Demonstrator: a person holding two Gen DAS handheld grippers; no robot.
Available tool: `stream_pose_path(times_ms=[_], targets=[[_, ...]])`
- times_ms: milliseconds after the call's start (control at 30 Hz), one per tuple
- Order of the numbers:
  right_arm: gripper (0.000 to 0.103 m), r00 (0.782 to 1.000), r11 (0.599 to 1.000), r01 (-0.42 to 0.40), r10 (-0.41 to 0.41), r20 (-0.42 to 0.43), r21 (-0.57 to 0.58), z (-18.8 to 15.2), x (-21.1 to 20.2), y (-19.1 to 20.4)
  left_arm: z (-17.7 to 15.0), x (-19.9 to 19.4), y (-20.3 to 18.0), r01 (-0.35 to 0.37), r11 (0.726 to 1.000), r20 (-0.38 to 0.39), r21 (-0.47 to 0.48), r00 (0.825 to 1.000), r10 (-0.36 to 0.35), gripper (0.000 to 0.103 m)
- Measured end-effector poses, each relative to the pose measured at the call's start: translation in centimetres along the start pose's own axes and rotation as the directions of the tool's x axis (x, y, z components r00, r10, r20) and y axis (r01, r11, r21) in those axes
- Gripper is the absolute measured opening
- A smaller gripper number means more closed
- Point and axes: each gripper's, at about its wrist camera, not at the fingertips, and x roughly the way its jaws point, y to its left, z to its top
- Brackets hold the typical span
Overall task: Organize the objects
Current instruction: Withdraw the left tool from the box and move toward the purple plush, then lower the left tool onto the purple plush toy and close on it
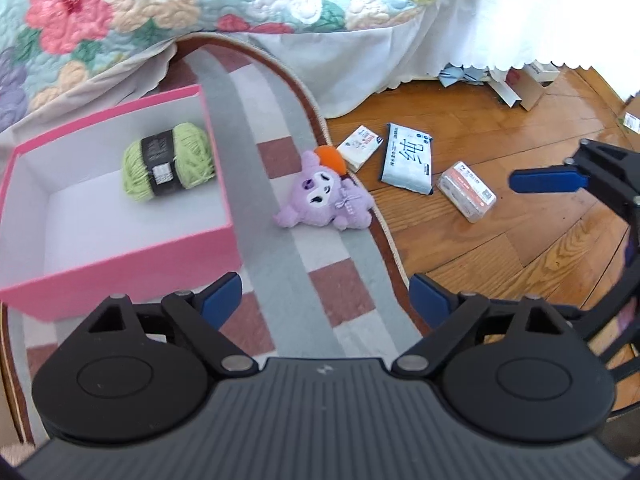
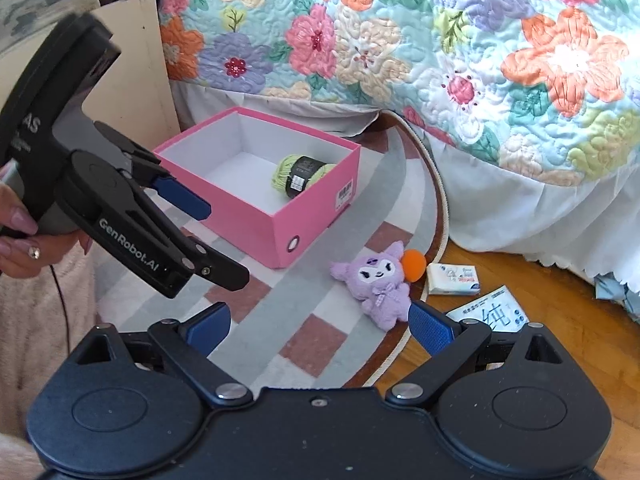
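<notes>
Left gripper (image 1: 326, 298): jaws stand wide apart with nothing between them. Its blue pads (image 1: 222, 300) hang above the checked rug (image 1: 280, 240), touching no object. In the right wrist view the same tool appears at the left edge, gripped by a hand (image 2: 18, 236), its fingers angled down toward the rug beside the pink box (image 2: 280, 236).

Right gripper (image 2: 318, 326): jaws also spread wide and empty. Its pads (image 2: 430, 328) frame a patch of rug near the rug's border; no contact with any object is visible.

Object positions:
- Pink box: open, resting on the rug close to the bed's floral quilt (image 1: 120, 12). A green yarn skein (image 1: 168, 164) with a dark label lies inside it, toward the far wall.
- Purple plush toy (image 1: 328, 200): lying face-up on the rug near its edge, outside the box, with an orange ball (image 1: 331, 158) touching its head.
- Small tissue pack (image 1: 359, 147), wet-wipe packet (image 1: 407, 163) and clear-wrapped pack (image 1: 467, 192): lying side by side on the wooden floor (image 1: 520, 240), just beyond the rug edge, apart from both grippers.
</notes>
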Motion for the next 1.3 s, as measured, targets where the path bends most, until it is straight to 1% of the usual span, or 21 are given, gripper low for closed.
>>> stream_pose_path(times_ms=[67, 100, 167, 233, 267, 333, 433, 467, 533, 600, 667, 767, 833, 867, 933, 967, 1067, 1133, 1200, 1233, 1300], targets=[[0.098, 0.997, 0.997, 0.074, -0.073, 0.026, -0.017, -0.7, 1.3, 0.1, 0.5, 0.6, -0.4, -0.004, 1.0, 0.021, 0.019, 1.0, 0.004, 0.091], [0.098, 0.995, 0.995, 0.095, -0.093, 0.033, -0.036, -0.9, 2.1, 0.2, 0.8, 0.9, -0.5, -0.006, 1.0, 0.03, 0.029, 1.0, 0.005, 0.091], [0.098, 0.994, 0.992, 0.11, -0.108, 0.036, -0.067, -1.5, 3.6, 0.0, 1.8, 1.5, -0.8, 0.029, 0.997, 0.049, 0.065, 0.998, -0.032, 0.091], [0.097, 0.991, 0.988, 0.132, -0.129, 0.033, -0.082, -1.8, 4.9, -0.4, 3.2, 2.2, -1.0, 0.06, 0.992, 0.044, 0.108, 0.997, -0.065, 0.091], [0.097, 0.991, 0.987, 0.135, -0.133, 0.035, -0.084, -2.0, 5.5, -0.5, 4.0, 2.7, -1.0, 0.059, 0.991, 0.044, 0.121, 0.997, -0.064, 0.091], [0.097, 0.991, 0.988, 0.132, -0.13, 0.03, -0.075, -2.2, 6.7, -0.8, 5.3, 3.9, -1.2, 0.034, 0.988, 0.036, 0.152, 0.999, -0.04, 0.087], [0.098, 0.978, 0.978, 0.207, -0.207, 0.006, -0.01, -2.5, 8.8, -1.3, 6.4, 6.1, -1.6, 0.004, 0.982, -0.001, 0.191, 1.0, -0.004, 0.084], [0.098, 0.978, 0.978, 0.208, -0.208, -0.01, 0.017, -2.6, 9.5, -1.6, 6.8, 6.8, -1.6, 0.012, 0.98, -0.013, 0.197, 1.0, -0.01, 0.084], [0.098, 0.983, 0.98, 0.185, -0.184, -0.018, 0.068, -2.9, 10.5, -2.3, 7.5, 8.3, -2.0, 0.025, 0.981, -0.038, 0.195, 0.999, -0.018, 0.081], [0.098, 0.986, 0.978, 0.164, -0.165, -0.004, 0.128, -3.4, 11.2, -3.0, 8.5, 10.0, -2.6, 0.026, 0.979, -0.059, 0.201, 0.998, -0.014, 0.077], [0.097, 0.989, 0.968, 0.146, -0.147, -0.012, 0.205, -3.7, 11.8, -3.9, 9.2, 11.3, -3.1, 0.021, 0.976, -0.067, 0.216, 0.998, -0.007, 0.077], [0.091, 0.995, 0.95, 0.096, -0.099, -0.005, 0.298, -3.8, 12.2, -5.0, 9.8, 13.2, -3.0, 0.05, 0.978, -0.099, 0.201, 0.995, -0.03, 0.076], [0.091, 0.998, 0.937, 0.062, -0.066, 0.002, 0.343, -3.8, 12.6, -5.6, 10.0, 14.6, -2.9, 0.032, 0.98, -0.107, 0.196, 0.994, -0.011, 0.075], [0.089, 0.998, 0.93, 0.053, -0.056, -0.001, 0.363, -3.9, 13.0, -5.9, 10.1, 15.2, -2.8, 0.023, 0.982, -0.112, 0.186, 0.994, -0.002, 0.074], [0.084, 0.999, 0.914, 0.039, -0.035, -0.017, 0.404, -4.1, 13.9, -6.5, 10.2, 16.5, -2.5, 0.019, 0.988, -0.138, 0.154, 0.99, 0.002, 0.065], [0.079, 0.999, 0.906, 0.031, -0.023, -0.025, 0.423, -4.2, 14.4, -6.8, 10.2, 17.1, -2.4, 0.02, 0.99, -0.149, 0.143, 0.989, 0.002, 0.064], [0.071, 0.999, 0.889, 0.025, -0.008, -0.038, 0.458, -4.6, 15.5, -7.1, 10.0, 18.5, -2.1, 0.002, 0.992, -0.169, 0.129, 0.985, 0.02, 0.063], [0.068, 0.999, 0.882, 0.028, -0.009, -0.042, 0.47, -4.8, 16.0, -7.3, 9.7, 19.1, -1.8, -0.011, 0.993, -0.18, 0.119, 0.983, 0.032, 0.063], [0.064, 0.999, 0.879, 0.018, 0.006, -0.047, 0.477, -5.1, 16.5, -7.4, 9.5, 19.5, -1.5, -0.018, 0.994, -0.184, 0.103, 0.982, 0.037, 0.063], [0.059, 0.999, 0.878, 0.013, 0.013, -0.052, 0.479, -5.2, 16.7, -7.4, 9.4, 19.7, -1.3, -0.02, 0.995, -0.188, 0.095, 0.982, 0.038, 0.063], [0.057, 0.998, 0.877, 0.015, 0.018, -0.062, 0.481, -5.4, 17.2, -7.5, 9.2, 20.1, -1.0, -0.019, 0.997, -0.194, 0.071, 0.98, 0.033, 0.063]])
